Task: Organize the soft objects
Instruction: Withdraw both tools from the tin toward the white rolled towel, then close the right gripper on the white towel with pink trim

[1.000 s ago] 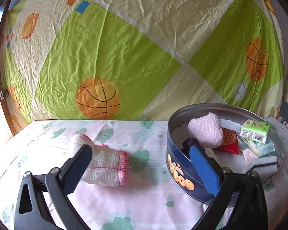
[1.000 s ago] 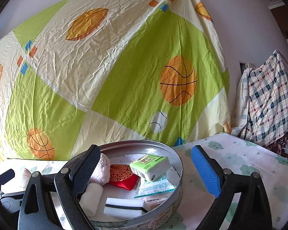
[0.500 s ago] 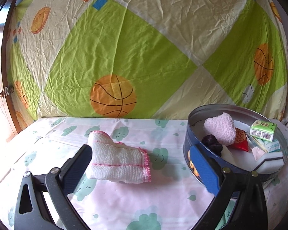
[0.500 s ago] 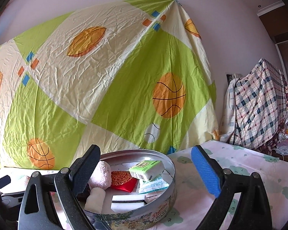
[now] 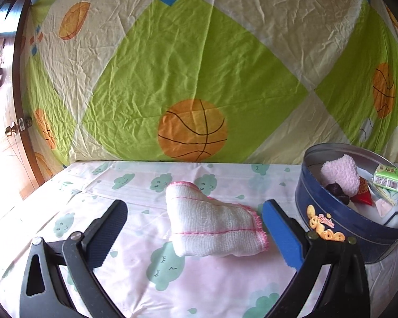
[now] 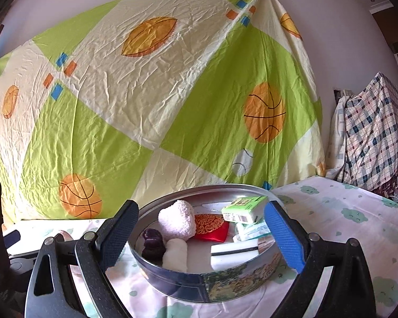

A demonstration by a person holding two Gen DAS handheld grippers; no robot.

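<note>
white gauze-weave cloth w/ pink stitched edging lies on the pale tablecloth w/ green cloud print, folded into a plump, roughly triangular wad: narrow rounded end toward the back, wide end toward the front right. a pink thread line runs across it near the front edge & another across the upper part. weave looks loose & open, surface soft, edges puffed rather than flat. it sits just left of the round dark-blue metal tin w/ yellow cartoon print, not touching it as far as i can tell.

left gripper: jaws spread wide, holding nothing; the cloth lies between the two fingers in view, closer to the blue right finger. whether the finger tip touches the cloth edge – can't tell.

right gripper: jaws wide too, empty, w/ the tin framed between them; fingers look to be in front of the tin wall, contact unclear.

inside the tin, right wrist view: fluffy pale-pink heart-shaped plush at the back left, small dark purple lump in front of it on the left, white soft roll beside that, red satin pouch w/ gold embroidery mid, green & white tissue pack propped over a pale teal-print packet on the right, white sponge block w/ dark stripe at the front right.

behind the table hangs a crumpled green & cream sheet w/ orange basketballs. plaid cloth draped over something at far right of the right wrist view.
</note>
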